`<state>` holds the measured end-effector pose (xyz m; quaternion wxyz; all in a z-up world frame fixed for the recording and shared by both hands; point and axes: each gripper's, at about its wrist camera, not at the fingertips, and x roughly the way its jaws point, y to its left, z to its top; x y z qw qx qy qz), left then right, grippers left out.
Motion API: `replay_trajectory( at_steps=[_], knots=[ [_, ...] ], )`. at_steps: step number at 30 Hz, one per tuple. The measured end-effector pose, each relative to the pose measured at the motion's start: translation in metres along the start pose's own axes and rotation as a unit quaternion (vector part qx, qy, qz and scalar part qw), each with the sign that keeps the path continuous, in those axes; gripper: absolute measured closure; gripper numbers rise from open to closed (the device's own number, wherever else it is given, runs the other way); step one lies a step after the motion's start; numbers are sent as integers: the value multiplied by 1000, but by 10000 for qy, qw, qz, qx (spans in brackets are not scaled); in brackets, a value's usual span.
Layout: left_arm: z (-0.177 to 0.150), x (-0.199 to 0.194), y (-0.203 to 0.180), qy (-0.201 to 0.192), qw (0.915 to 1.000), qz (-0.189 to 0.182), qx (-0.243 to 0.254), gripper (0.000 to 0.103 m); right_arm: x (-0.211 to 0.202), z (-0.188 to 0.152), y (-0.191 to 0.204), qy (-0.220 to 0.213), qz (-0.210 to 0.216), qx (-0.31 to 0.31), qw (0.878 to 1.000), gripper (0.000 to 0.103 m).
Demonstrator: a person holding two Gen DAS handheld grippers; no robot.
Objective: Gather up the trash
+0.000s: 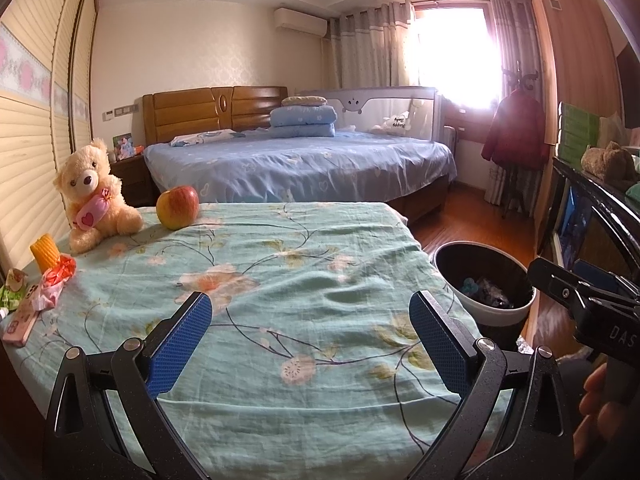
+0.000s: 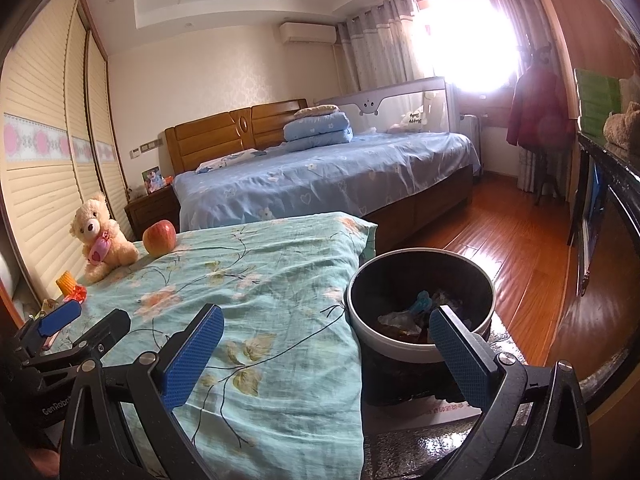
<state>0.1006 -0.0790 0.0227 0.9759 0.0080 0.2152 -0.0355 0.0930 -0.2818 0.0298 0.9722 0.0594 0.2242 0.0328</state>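
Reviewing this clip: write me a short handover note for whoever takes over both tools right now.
Left tool: open, empty, over the floral cloth.
Right tool: open, empty, near the trash bin.
The bin beside the table already holds some trash.
Left: crumpled pink-orange wrapper and green-white wrapper at the cloth's left edge.
Teddy bear, apple, yellow corn-like item and pink phone look like keepers.
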Motion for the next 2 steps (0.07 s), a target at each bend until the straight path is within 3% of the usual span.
replay_trajectory(
  at_steps=[2],
  knots=[
    [-2, 4, 1, 70, 10000, -20, 3, 2, 4, -1, 1, 56, 18, 32, 10000, 0]
  ],
)
